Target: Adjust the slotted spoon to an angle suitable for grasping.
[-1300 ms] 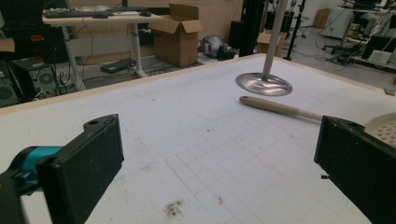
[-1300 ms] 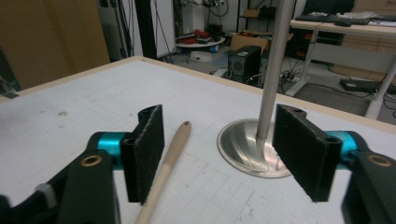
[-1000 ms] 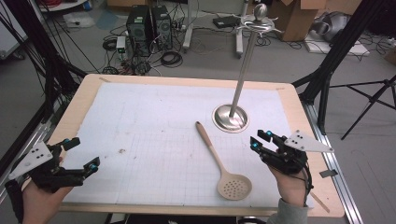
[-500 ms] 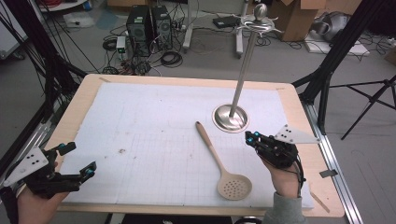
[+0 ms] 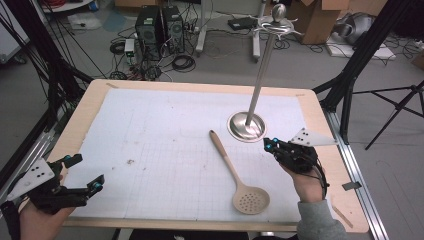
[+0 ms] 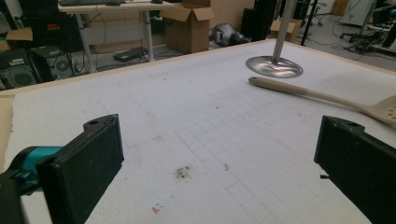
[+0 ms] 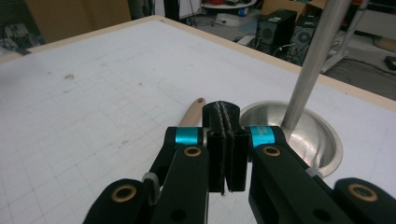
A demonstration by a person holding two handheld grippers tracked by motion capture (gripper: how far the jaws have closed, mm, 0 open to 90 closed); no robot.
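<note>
One slotted wooden spoon [image 5: 240,172] lying flat, lower centre of the high view, beside one metal stand [image 5: 247,125]; two grippers. Left gripper [image 5: 82,175], lower left, jaws spread wide, empty. Right gripper [image 5: 270,146], right of the spoon handle, jaws pressed together, empty. Since a second ago, left gripper slid toward the bottom-left corner; right edged toward the stand base. Right gripper view shows the handle's hanging hole [image 7: 200,100].
</note>
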